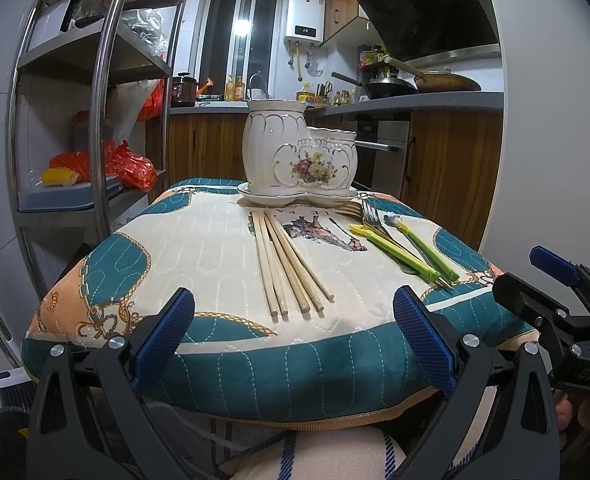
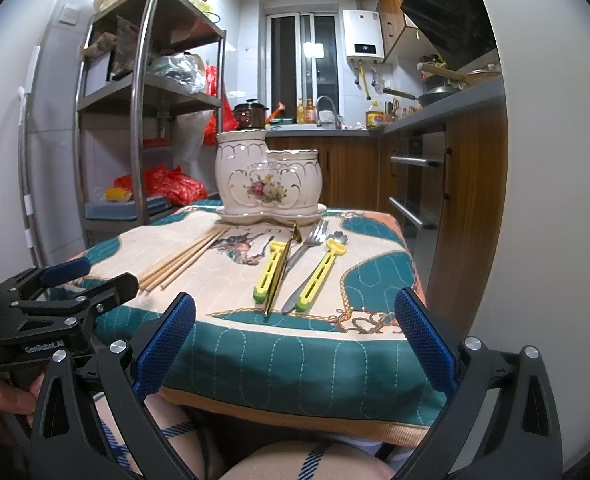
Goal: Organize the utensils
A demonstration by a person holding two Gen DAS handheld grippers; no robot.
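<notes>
Both grippers, left gripper (image 1: pixel 293 338) and right gripper (image 2: pixel 295 342), hang apart and empty at frame bottom. Chopsticks (image 1: pixel 285 264) lie mid-frame on the cushion (image 1: pixel 199 248), long axes running toward the ceramic holder (image 1: pixel 299 148) above.

Wood, glazed ceramic, quilted cloth

My matt wooden chopsticks (image 1: pixel 285 264) lie on quilted cloth (image 1: pixel 199 256); the holder (image 1: pixel 299 156), upper centre, looks like glossy glazed ceramic.

Wooden chopsticks (image 1: pixel 285 260) flat, frame centre, fanned. Silver fork (image 2: pixel 305 258), gold utensil (image 2: pixel 281 270), two yellow-green handled pieces (image 2: pixel 321 270) right of centre. Floral ceramic holder (image 1: pixel 299 152) upright, upper centre.
</notes>
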